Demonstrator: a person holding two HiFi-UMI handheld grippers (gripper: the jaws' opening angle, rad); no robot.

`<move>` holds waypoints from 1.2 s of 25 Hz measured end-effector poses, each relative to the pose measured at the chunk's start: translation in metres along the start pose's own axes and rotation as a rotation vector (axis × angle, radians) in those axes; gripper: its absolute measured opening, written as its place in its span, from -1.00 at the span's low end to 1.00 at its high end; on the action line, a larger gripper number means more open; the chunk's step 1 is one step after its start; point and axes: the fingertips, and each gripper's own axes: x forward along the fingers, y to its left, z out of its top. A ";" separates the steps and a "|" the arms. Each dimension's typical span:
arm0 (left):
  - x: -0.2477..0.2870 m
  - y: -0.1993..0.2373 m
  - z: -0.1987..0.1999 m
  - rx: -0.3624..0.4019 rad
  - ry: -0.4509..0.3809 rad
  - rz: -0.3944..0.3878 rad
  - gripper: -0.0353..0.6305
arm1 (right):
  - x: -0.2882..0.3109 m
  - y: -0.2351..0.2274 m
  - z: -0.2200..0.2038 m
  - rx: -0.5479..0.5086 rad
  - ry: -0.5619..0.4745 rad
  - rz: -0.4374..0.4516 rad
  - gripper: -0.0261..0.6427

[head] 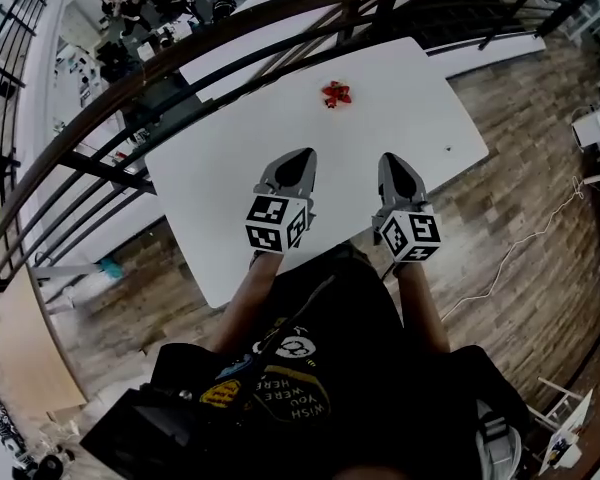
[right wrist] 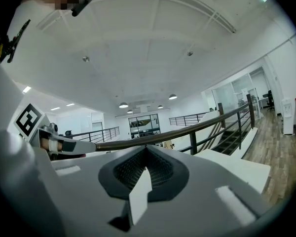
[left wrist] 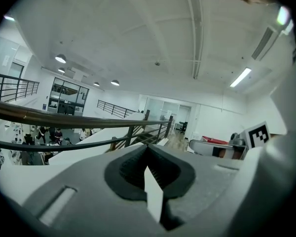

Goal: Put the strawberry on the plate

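Far across the white tabletop (head: 230, 158), the strawberry (head: 336, 94) is lying alone, with no plate showing. Left gripper (head: 302, 156) and right gripper (head: 391, 160) are hovering well short, jaws pressed together, pinching nothing. Everything's left to do.

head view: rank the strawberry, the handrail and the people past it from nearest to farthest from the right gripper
1. strawberry: on the white table, ahead and a little left of the right gripper.
2. handrail: beyond the table's far edge.
3. people: past the handrail, at the upper left.
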 end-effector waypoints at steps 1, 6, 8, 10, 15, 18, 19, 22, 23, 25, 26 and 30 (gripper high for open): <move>-0.003 -0.002 -0.001 0.005 0.001 -0.002 -0.89 | -0.004 0.002 0.000 0.003 -0.002 -0.001 -0.91; -0.018 -0.012 0.000 0.019 -0.015 -0.027 -0.89 | -0.019 0.009 -0.002 0.013 -0.008 -0.013 -0.91; -0.019 -0.017 -0.001 0.021 -0.017 -0.039 -0.89 | -0.023 0.007 -0.004 0.021 -0.002 -0.023 -0.91; -0.019 -0.021 -0.003 0.023 -0.018 -0.048 -0.89 | -0.027 0.006 -0.006 0.026 0.004 -0.024 -0.91; -0.019 -0.027 -0.004 0.033 -0.015 -0.064 -0.89 | -0.030 0.008 -0.004 0.023 0.007 -0.020 -0.91; -0.018 -0.026 -0.003 0.031 -0.015 -0.064 -0.89 | -0.030 0.010 0.000 0.017 0.001 -0.012 -0.91; -0.018 -0.026 -0.003 0.029 -0.016 -0.064 -0.89 | -0.031 0.010 0.002 0.014 -0.001 -0.010 -0.91; -0.018 -0.026 -0.002 0.021 -0.018 -0.065 -0.89 | -0.032 0.011 0.004 0.012 -0.002 -0.006 -0.91; -0.019 -0.026 -0.002 0.019 -0.017 -0.065 -0.89 | -0.032 0.011 0.004 0.014 -0.001 -0.006 -0.91; -0.019 -0.025 -0.003 0.018 -0.018 -0.067 -0.89 | -0.033 0.012 0.004 0.018 -0.002 -0.006 -0.91; -0.020 -0.025 -0.004 0.017 -0.017 -0.068 -0.89 | -0.034 0.012 0.003 0.020 -0.003 -0.006 -0.91; -0.020 -0.025 -0.006 0.019 -0.013 -0.071 -0.89 | -0.034 0.013 0.003 0.023 -0.006 -0.005 -0.91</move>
